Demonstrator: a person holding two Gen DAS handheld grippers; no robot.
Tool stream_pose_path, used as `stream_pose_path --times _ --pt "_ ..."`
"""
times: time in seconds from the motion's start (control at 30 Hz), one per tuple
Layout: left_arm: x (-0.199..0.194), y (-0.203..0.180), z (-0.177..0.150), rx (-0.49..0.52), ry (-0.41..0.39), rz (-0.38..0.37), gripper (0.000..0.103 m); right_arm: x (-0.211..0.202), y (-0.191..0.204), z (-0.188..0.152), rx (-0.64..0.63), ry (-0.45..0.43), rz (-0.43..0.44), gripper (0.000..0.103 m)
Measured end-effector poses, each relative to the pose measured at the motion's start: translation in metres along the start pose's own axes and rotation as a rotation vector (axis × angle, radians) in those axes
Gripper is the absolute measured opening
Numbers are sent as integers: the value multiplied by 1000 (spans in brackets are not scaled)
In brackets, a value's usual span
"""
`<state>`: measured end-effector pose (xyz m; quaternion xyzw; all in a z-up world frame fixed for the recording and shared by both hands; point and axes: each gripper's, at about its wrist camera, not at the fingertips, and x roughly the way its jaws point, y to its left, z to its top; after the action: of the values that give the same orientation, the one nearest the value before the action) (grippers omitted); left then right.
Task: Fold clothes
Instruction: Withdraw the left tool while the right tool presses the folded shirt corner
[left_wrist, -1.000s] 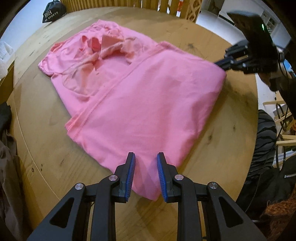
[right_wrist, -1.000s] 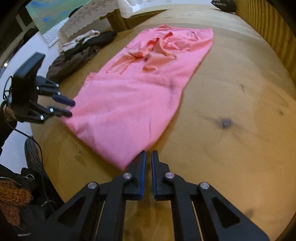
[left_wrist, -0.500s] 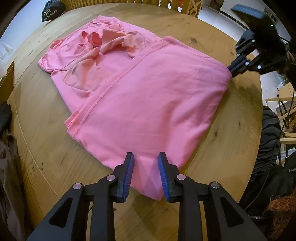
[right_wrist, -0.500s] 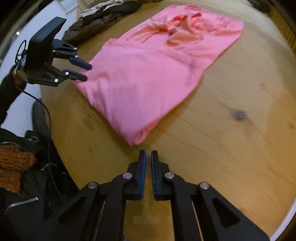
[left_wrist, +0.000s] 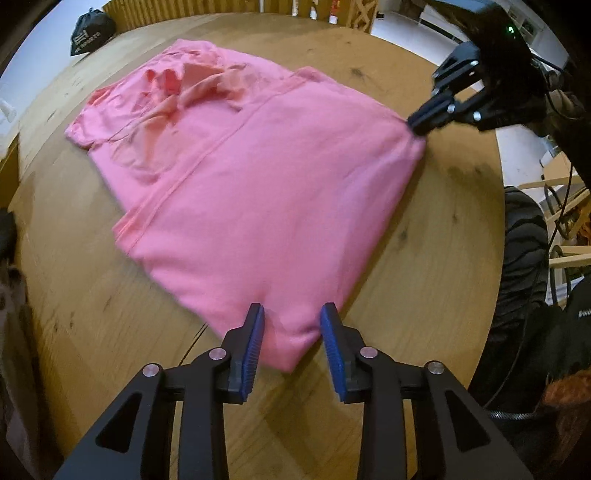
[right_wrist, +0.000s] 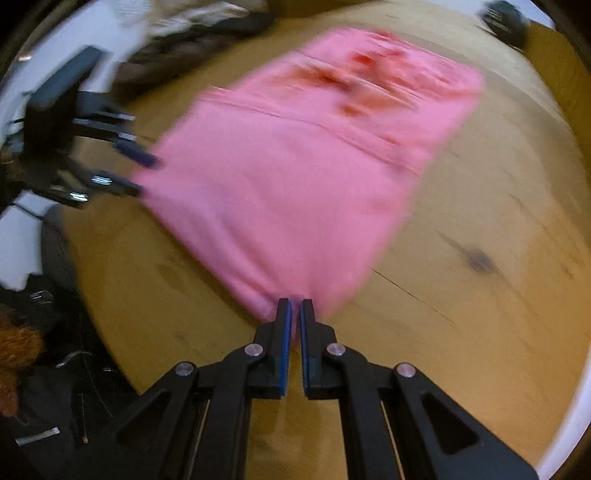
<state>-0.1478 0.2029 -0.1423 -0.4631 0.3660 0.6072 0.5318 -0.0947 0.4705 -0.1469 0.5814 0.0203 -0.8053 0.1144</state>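
A pink garment (left_wrist: 258, 192) lies folded on a round wooden table (left_wrist: 436, 258); it also shows in the right wrist view (right_wrist: 295, 177), blurred. My left gripper (left_wrist: 291, 314) is open, its blue pads (left_wrist: 255, 343) on either side of the garment's near corner. It also shows in the right wrist view (right_wrist: 138, 175), at the garment's left corner. My right gripper (right_wrist: 295, 306) is shut on the garment's other near corner. It also shows in the left wrist view (left_wrist: 415, 127), pinching the garment's right corner.
A dark pile of clothes (right_wrist: 192, 40) lies at the table's far left edge in the right wrist view. A black bag (left_wrist: 90, 33) sits at the far side. Chairs and dark items (left_wrist: 524, 251) stand beyond the right edge.
My right gripper has moved in onto the garment's corner and holds it. My left gripper has opened wider around the other near corner.
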Motion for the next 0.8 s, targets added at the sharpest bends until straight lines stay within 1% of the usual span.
stream_pose_path --times 0.03,0.1,0.13,0.17,0.2,0.23,0.3,0.37,0.43,0.47,0.53,0.67,0.8 --pt "-4 1 -2 7 -8 10 29 -6 -2 -3 6 3 -51 7" --pt "-14 -5 -9 63 -22 13 30 -23 -1 -7 2 -35 -68 10" --pt "-15 -10 -11 88 -23 13 30 -30 3 -7 -15 -57 -72 22" --pt "-17 -14 -12 113 -25 13 31 -34 11 -9 -40 -77 -96 30" --pt "-17 -19 -10 148 -18 21 32 -38 19 -10 -65 -98 -122 45" --pt "-15 -20 -8 167 -13 33 32 -37 26 -9 -97 -104 -134 48" --pt "-12 -14 3 196 1 61 32 -31 39 -6 -156 -103 -139 49" --pt "-7 -11 7 201 7 82 32 -21 46 -2 -190 -79 -130 49" --pt "-2 -8 12 205 11 103 33 -13 50 0 -219 -61 -148 49" --pt "-1 -7 13 207 15 111 35 -8 51 3 -237 -51 -160 49" --pt "3 -4 15 212 22 126 45 0 51 8 -257 -42 -172 49" --pt "6 -1 15 212 38 123 49 5 47 14 -262 -46 -153 49" --pt "7 5 17 191 43 89 50 13 43 16 -258 -30 -126 49"
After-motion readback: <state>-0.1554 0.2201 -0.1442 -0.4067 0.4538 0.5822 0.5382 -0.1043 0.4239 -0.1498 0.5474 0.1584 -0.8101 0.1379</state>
